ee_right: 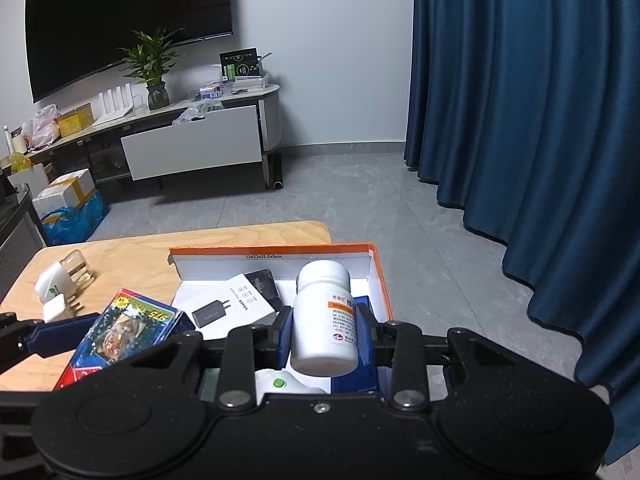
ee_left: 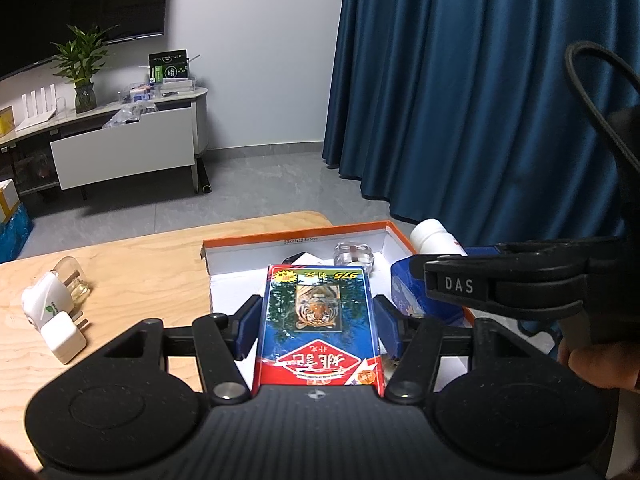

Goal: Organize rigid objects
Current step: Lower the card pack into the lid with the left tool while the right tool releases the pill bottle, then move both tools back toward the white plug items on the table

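Two grips, both closed: left gripper (ee_left: pixel 316 322) pinching the stiff, light, glossy card box (ee_left: pixel 318 320) by its long sides; right gripper (ee_right: pixel 324 334) clamping the smooth, likely slippery pill bottle (ee_right: pixel 324 316) at mid-body. Both over the orange tray (ee_right: pixel 378 276).

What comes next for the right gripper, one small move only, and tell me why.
Probably lower the white bottle into the orange-rimmed box and open. The right gripper holds it over the box's right side, where blue and white items already lie, so set it down gently.
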Available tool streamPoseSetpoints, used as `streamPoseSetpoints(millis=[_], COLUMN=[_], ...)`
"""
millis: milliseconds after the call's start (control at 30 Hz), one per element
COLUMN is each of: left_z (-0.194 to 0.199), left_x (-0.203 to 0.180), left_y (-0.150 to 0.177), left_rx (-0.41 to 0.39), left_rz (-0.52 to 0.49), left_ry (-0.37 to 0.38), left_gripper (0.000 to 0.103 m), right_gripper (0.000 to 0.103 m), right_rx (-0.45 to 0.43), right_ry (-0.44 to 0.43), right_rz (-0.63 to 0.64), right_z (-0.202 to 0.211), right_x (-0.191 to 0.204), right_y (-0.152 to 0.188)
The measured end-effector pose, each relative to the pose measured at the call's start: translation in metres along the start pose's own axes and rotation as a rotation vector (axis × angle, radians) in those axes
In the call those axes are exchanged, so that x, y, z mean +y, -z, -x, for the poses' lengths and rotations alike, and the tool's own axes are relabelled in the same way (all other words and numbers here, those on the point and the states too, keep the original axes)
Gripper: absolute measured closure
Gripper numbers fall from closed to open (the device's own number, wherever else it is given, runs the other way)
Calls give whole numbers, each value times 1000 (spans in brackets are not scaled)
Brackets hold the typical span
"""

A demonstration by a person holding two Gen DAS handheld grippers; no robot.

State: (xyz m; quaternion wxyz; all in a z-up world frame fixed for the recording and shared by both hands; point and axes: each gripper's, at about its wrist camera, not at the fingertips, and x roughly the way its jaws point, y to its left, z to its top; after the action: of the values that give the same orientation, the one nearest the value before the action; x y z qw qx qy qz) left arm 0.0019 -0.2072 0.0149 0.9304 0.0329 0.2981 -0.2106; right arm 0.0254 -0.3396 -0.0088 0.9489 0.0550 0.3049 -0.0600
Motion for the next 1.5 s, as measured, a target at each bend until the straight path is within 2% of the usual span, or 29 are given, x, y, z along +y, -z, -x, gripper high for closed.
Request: streamPoseSetpoints(millis=[667, 800, 833, 1100, 1233, 1267, 1333, 1500], left_z=[-12, -17, -19, -32, -41, -40, -36, -27], left_x=[0, -1, 0, -8, -13, -14, -16, -10], left_y=[-4, -5, -6, -7, -9, -9, -10, -10], left_rx=[9, 13, 15, 33, 51, 49, 32, 14], left_rz=[-13, -16, -16, -33, -29, -34, -47, -36], left_ry=[28, 38, 41, 74, 134, 144, 165, 163], left_gripper=[43, 43, 43, 43, 43, 45, 41, 41], right_gripper=[63, 62, 59, 59, 56, 53, 48, 45], right_rx=[20, 11, 5, -42, -58, -61, -68, -79], right_ry=[1, 4, 5, 34, 54, 57, 65, 70], right_rz=[16, 17, 15, 9, 9, 9, 2, -1], right_z=[-26, -31, -31, -21, -15, -13, -10, -1], right_x=[5, 5, 4, -6, -11, -12, -14, -10], right_y=[-17, -21, -22, -27, -28, -28, -28, -28])
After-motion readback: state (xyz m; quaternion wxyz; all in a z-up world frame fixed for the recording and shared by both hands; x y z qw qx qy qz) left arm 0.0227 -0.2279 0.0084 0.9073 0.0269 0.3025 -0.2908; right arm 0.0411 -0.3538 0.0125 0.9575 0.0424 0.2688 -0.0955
